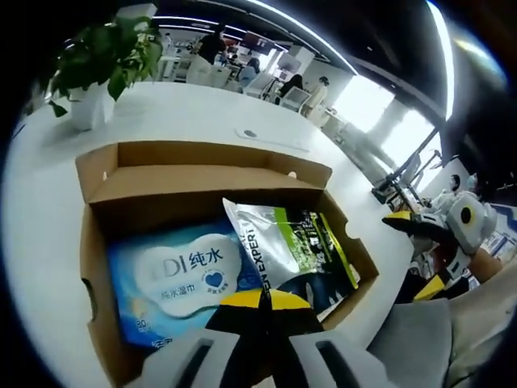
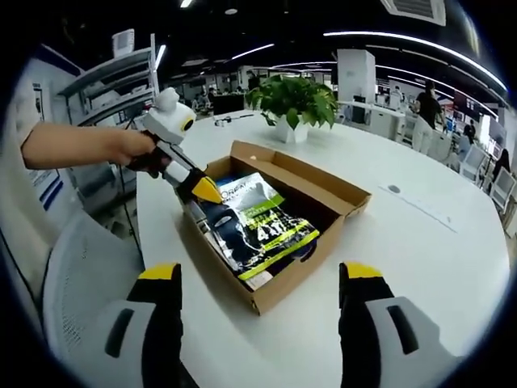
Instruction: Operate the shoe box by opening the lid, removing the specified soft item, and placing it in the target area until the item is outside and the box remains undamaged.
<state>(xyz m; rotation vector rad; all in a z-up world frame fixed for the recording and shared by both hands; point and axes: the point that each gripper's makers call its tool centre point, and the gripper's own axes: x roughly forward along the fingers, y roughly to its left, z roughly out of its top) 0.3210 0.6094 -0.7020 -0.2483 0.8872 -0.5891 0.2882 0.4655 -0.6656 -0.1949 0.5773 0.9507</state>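
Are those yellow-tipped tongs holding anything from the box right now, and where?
The left gripper is shut on the near edge of the silver pouch in the shoe box. The right gripper is open, holding nothing.

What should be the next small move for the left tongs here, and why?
Probably lift. The left tongs look shut on the near edge of the silver pouch, which lies inside the open box, so raising it gently should free it without scraping the cardboard. The right tongs are open.
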